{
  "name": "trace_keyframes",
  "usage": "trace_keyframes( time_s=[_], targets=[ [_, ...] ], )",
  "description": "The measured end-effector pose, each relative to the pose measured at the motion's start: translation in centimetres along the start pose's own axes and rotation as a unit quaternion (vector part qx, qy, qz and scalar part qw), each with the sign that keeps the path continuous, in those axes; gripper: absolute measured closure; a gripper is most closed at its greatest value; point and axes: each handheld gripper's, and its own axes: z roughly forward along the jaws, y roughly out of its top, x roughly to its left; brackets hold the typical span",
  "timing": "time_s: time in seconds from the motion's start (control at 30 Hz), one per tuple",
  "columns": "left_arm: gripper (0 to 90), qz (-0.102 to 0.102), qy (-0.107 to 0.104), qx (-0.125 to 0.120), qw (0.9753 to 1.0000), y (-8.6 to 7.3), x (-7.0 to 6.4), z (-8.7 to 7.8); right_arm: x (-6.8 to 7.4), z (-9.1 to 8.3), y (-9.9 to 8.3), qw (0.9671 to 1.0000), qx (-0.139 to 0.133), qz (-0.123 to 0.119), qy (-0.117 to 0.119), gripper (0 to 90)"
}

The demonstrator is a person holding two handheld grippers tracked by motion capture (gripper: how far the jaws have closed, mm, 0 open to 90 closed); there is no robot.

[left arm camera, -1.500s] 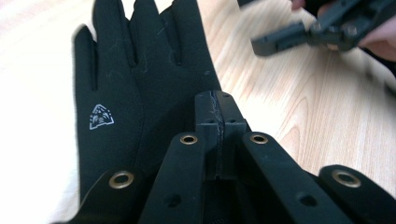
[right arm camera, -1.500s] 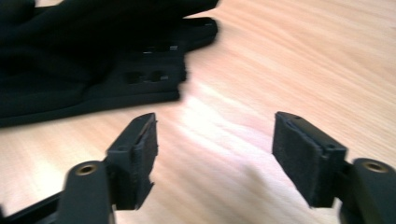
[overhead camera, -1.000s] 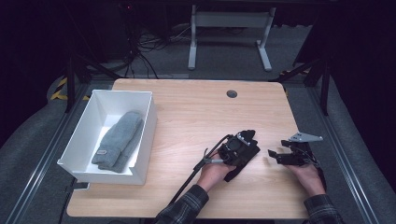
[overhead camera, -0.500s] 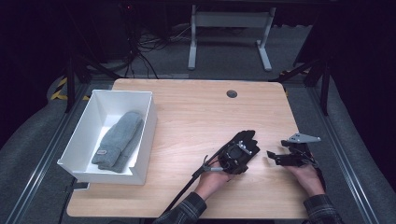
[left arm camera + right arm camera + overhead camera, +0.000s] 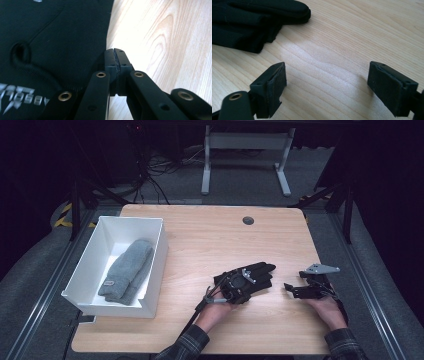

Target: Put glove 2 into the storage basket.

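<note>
From the high view: black glove (image 5: 250, 279) lies flat on the tabletop (image 5: 210, 240) right of centre, left gripper (image 5: 239, 287) at its cuff end, right gripper (image 5: 295, 291) just beside its fingertips. Grey beanie (image 5: 127, 270) sits in the white bin (image 5: 157, 260).

Left gripper view: jaws fully closed at the glove's edge; whether fabric is pinched, can't tell. Soft, light, limp: judge a hem pinch best.

Right gripper view: jaws wide apart, empty, low over the wood.
</note>
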Motion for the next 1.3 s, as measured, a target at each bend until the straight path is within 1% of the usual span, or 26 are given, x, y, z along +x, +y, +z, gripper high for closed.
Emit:
trace_keyframes(
  time_s=[0.07, 0.13, 0.17, 0.2, 0.23, 0.27, 0.33, 0.37, 0.4, 0.43, 0.47, 0.5, 0.53, 0.6, 0.67, 0.73, 0.8, 0.9, 0.93, 0.97, 1.03, 1.07, 1.13, 1.23, 1.3],
  targets=[
    [89.7, 0.004, -0.003, -0.007, 1.0, 0.0, 0.2, -0.6, 0.0, 0.0, 0.0, 1.0, 0.002, 0.001, 0.002, 15.9],
    [84.2, 0.015, -0.009, -0.012, 0.9998, 0.0, 0.5, -1.1, 0.0, 0.1, 0.0, 1.0, 0.003, 0.0, 0.001, 15.6],
    [81.8, 0.021, -0.01, -0.012, 0.9997, 0.1, 0.6, -1.4, 0.0, 0.1, 0.0, 1.0, 0.003, 0.0, 0.002, 15.6],
    [78.5, 0.026, -0.006, -0.013, 0.9995, 0.2, 0.8, -1.6, 0.0, 0.1, 0.0, 1.0, 0.003, -0.001, 0.002, 15.5],
    [74.5, 0.03, 0.0, -0.021, 0.9993, 0.3, 1.1, -1.9, 0.0, 0.1, 0.0, 1.0, 0.003, -0.001, 0.002, 15.5],
    [70.2, 0.031, -0.001, -0.03, 0.9991, 0.5, 1.4, -2.3, 0.0, 0.1, 0.0, 1.0, 0.003, -0.001, 0.002, 15.4],
    [58.7, 0.04, 0.007, -0.035, 0.9986, 0.9, 2.1, -2.9, 0.0, 0.1, 0.0, 1.0, 0.004, -0.001, 0.002, 15.4],
    [54.1, 0.04, 0.007, -0.035, 0.9986, 0.9, 2.1, -2.9, 0.0, 0.1, 0.0, 1.0, 0.003, -0.001, 0.002, 15.3],
    [49.5, 0.047, 0.013, -0.046, 0.9977, 1.4, 2.8, -3.2, 0.0, 0.1, 0.0, 1.0, 0.004, -0.001, 0.002, 15.4],
    [46.4, 0.047, 0.013, -0.046, 0.9977, 1.4, 2.8, -3.2, 0.0, 0.1, 0.0, 1.0, 0.004, -0.001, 0.002, 15.4],
    [46.4, 0.055, 0.014, -0.046, 0.9973, 1.7, 3.2, -3.3, 0.0, 0.1, 0.0, 1.0, 0.004, -0.001, 0.002, 15.4],
    [41.2, 0.061, 0.02, -0.05, 0.9967, 1.9, 3.5, -3.2, 0.0, 0.1, 0.0, 1.0, 0.004, -0.001, 0.002, 15.3],
    [37.9, 0.067, 0.018, -0.046, 0.9966, 2.3, 3.8, -3.1, 0.0, 0.1, 0.0, 1.0, 0.004, -0.001, 0.002, 15.3],
    [31.2, 0.071, 0.021, -0.048, 0.9961, 2.7, 4.2, -2.7, 0.0, 0.1, 0.0, 1.0, 0.004, -0.001, 0.002, 15.3],
    [25.0, 0.083, 0.017, -0.045, 0.9954, 3.1, 4.6, -2.2, 0.0, 0.1, 0.0, 1.0, 0.004, -0.001, 0.002, 15.3],
    [18.4, 0.086, 0.017, -0.043, 0.9953, 3.2, 4.9, -1.6, 0.0, 0.1, 0.0, 1.0, 0.004, -0.001, 0.002, 15.3],
    [16.0, 0.088, 0.022, -0.041, 0.995, 3.4, 5.2, -1.0, 0.0, 0.1, 0.0, 1.0, 0.004, -0.001, 0.002, 15.3],
    [15.4, 0.09, 0.023, -0.035, 0.9951, 3.5, 5.4, -0.1, 0.0, 0.1, 0.0, 1.0, 0.004, -0.001, 0.002, 15.3],
    [15.4, 0.09, 0.025, -0.03, 0.9952, 3.5, 5.4, 0.3, 0.0, 0.1, 0.0, 1.0, 0.004, -0.001, 0.002, 15.2],
    [15.4, 0.095, 0.025, -0.023, 0.9949, 3.5, 5.5, 0.6, 0.0, 0.1, 0.0, 1.0, 0.004, -0.001, 0.002, 15.3],
    [15.4, 0.095, 0.027, -0.013, 0.995, 3.4, 5.6, 1.1, 0.0, 0.1, 0.0, 1.0, 0.004, -0.001, 0.003, 15.3],
    [15.5, 0.092, 0.022, -0.007, 0.9955, 3.2, 5.7, 1.3, 0.0, 0.1, 0.0, 1.0, 0.004, -0.001, 0.003, 15.3],
    [15.9, 0.096, 0.021, -0.008, 0.9951, 3.2, 5.8, 1.5, 0.0, 0.1, 0.0, 1.0, 0.003, -0.002, 0.003, 15.3],
    [17.0, 0.097, 0.013, -0.007, 0.9951, 3.0, 6.0, 1.7, 0.0, 0.1, 0.0, 1.0, 0.004, -0.002, 0.003, 15.3],
    [18.6, 0.101, 0.013, -0.006, 0.9948, 2.9, 6.0, 1.7, 0.0, 0.1, 0.0, 1.0, 0.004, -0.002, 0.003, 15.3]
  ],
)
